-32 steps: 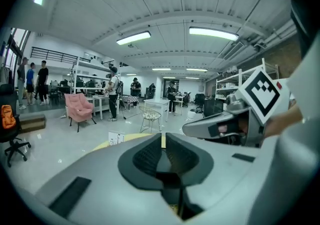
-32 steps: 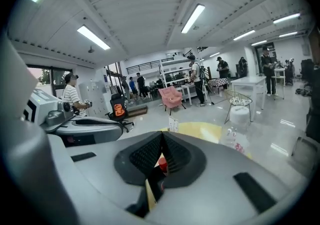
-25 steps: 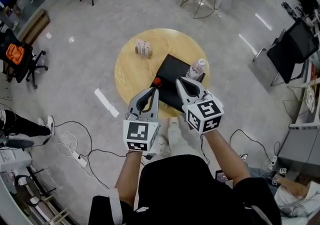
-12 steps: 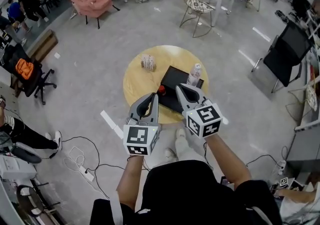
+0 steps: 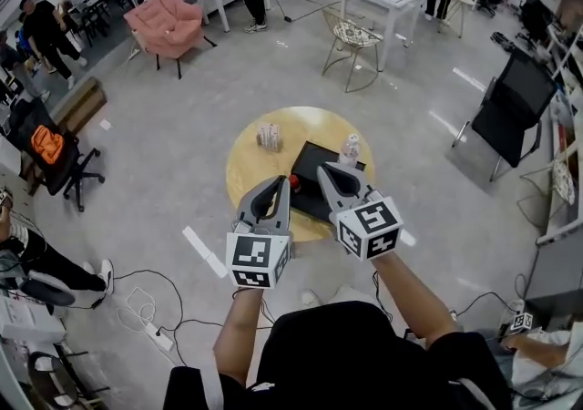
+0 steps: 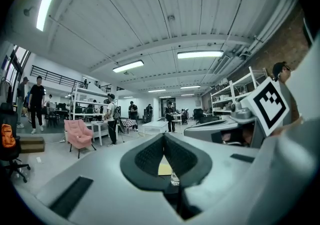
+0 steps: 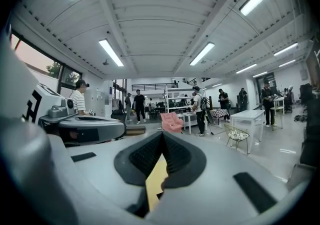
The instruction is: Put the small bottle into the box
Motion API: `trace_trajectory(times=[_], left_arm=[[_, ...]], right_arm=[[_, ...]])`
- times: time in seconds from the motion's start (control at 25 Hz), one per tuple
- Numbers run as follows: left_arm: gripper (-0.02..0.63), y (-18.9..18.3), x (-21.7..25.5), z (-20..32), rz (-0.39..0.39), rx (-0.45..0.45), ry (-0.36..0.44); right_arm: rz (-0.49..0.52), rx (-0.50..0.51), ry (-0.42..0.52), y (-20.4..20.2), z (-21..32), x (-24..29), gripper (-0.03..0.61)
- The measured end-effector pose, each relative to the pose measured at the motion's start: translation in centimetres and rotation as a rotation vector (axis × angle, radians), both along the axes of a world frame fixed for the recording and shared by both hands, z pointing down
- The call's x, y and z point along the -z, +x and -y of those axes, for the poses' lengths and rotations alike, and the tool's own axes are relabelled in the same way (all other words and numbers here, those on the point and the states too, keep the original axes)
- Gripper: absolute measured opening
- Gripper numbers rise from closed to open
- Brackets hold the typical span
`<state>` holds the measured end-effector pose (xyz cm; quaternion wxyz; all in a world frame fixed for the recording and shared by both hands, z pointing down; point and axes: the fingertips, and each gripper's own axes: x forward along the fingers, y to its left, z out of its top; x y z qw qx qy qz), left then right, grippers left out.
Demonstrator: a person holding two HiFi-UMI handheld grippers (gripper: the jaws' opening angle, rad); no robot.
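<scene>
A small clear bottle (image 5: 349, 150) with a white label stands upright on the round yellow table (image 5: 250, 158), at the far right edge of a flat black box (image 5: 314, 167). A small red object (image 5: 294, 182) lies by the box's near left corner. My left gripper (image 5: 281, 180) and right gripper (image 5: 323, 169) are held side by side above the table's near edge, well short of the bottle, both shut and holding nothing. In the left gripper view the bottle (image 6: 174, 177) and table (image 6: 164, 169) show far off below the closed jaws. The right gripper view shows only a sliver of the table (image 7: 156, 179).
A small printed carton (image 5: 268, 137) stands at the table's far left. Around the table: a wire chair (image 5: 353, 35), a pink armchair (image 5: 168, 24), a black chair (image 5: 510, 107) at right, an office chair (image 5: 46, 148) at left. Cables and a power strip (image 5: 157, 335) lie on the floor. Several people stand at the back.
The head view has lifted, so the table looks smaller and farther off. Both grippers stay shut, side by side over its near edge. Bottle and box have not moved.
</scene>
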<state>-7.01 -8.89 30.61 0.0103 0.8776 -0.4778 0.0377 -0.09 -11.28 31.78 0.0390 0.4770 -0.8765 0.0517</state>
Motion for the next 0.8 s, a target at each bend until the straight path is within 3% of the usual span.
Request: trace_trajectory(times=[0.8], left_arm=[[0.012,1.4,2.0,1.9,-0.035,0.033,0.027]], right_arm=[[0.019,0.006,0.038,2.2,2.0,2.4,0.002]])
